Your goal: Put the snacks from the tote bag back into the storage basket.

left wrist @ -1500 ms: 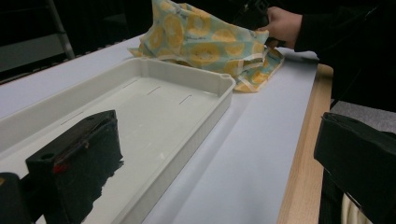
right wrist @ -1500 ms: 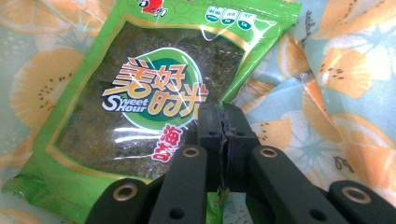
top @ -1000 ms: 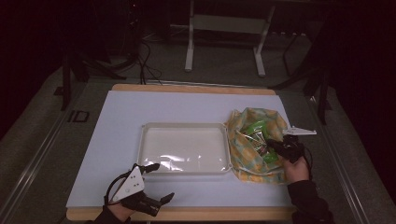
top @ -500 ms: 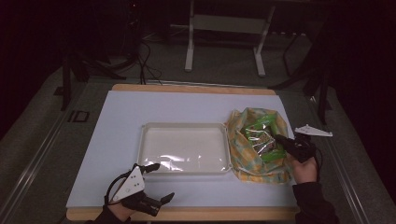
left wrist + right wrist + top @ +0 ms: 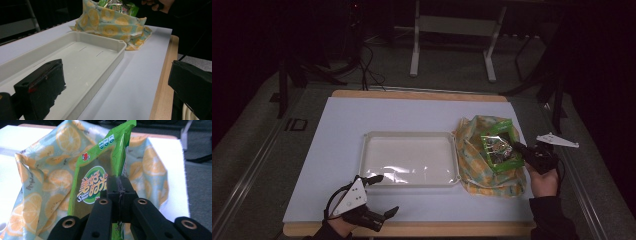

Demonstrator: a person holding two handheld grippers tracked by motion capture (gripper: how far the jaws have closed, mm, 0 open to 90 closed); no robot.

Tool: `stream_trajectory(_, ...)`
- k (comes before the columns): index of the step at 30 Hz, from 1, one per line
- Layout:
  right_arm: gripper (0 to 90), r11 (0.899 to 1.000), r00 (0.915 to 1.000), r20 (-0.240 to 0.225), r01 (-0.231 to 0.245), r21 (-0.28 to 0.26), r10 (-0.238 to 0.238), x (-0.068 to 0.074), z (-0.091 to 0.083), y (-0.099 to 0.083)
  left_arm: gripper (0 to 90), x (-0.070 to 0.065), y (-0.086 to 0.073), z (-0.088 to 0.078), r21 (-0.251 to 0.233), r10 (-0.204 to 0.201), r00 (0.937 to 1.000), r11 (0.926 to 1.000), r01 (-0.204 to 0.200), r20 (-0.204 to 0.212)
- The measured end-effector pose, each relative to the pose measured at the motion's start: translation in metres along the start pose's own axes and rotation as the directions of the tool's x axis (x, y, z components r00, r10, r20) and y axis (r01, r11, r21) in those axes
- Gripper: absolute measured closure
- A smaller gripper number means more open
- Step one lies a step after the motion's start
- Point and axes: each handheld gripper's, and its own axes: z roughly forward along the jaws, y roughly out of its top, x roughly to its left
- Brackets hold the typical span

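Currently the right gripper [image 5: 119,192] pinches the green snack packet [image 5: 100,177] at its edge above the lemon-print bag [image 5: 50,180]; lift straight, clearing the cloth rim.

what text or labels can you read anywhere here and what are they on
"Sweet" in white letters on the green snack packet held by the right hand-held gripper
Large orange Chinese characters above it on the packet: only partly in view, not readable for certain
Second word under "Sweet": cut off by the jaws
Three small badges and the red logo at the packet's top: too small
"ID" on the floor left of the table
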Motion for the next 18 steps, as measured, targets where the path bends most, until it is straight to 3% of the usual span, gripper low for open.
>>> stream_trajectory(13, 89.5, 0.998, 0.9994, 0.030, -0.017, -0.061, 0.019, -0.001, -0.025, 0.014, 1.1, 0.000, 0.000, -0.001, -0.001, 0.004, 1.0000, 1.0000, -0.004, 0.002)
stream_trajectory(18, 89.4, 0.995, 0.9968, 0.054, -0.055, -0.089, 0.060, -0.003, -0.036, 0.020, 1.2, -0.001, 0.000, 0.000, 0.001, 0.006, 1.0000, 1.0000, -0.006, 0.000)
